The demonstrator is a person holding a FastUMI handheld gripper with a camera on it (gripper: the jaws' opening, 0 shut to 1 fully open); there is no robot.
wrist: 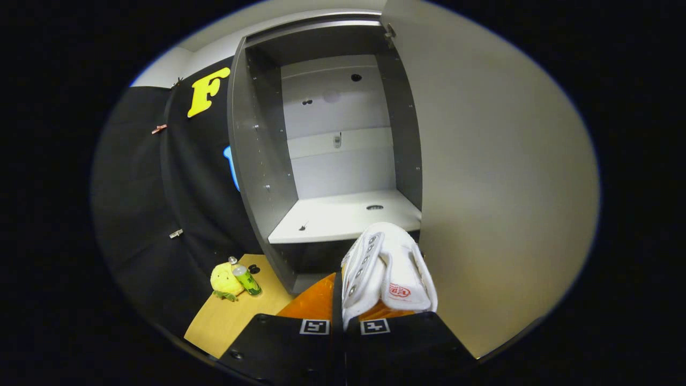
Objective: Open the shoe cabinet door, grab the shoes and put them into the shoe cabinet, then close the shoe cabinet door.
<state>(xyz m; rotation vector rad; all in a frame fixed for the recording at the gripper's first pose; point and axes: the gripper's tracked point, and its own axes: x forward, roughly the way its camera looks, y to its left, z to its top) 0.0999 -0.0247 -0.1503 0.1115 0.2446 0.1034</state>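
Note:
The grey shoe cabinet (262, 161) stands open straight ahead, with its door (498, 187) swung wide to the right. Inside, a pale shelf (343, 217) lies bare, and the back panel has a few holes. A white lace-up shoe (394, 262) with a red logo on its tongue hangs just in front of the shelf's front edge, a little below it. My gripper (340, 292) is shut on the shoe's side. The shoe leans over the right finger and hides its tip.
A yellow plush toy (225, 280) and a small green bottle (247, 280) lie on a wooden surface (230, 316) to the lower left of the cabinet. The black cloth wall (161, 203) runs along the left.

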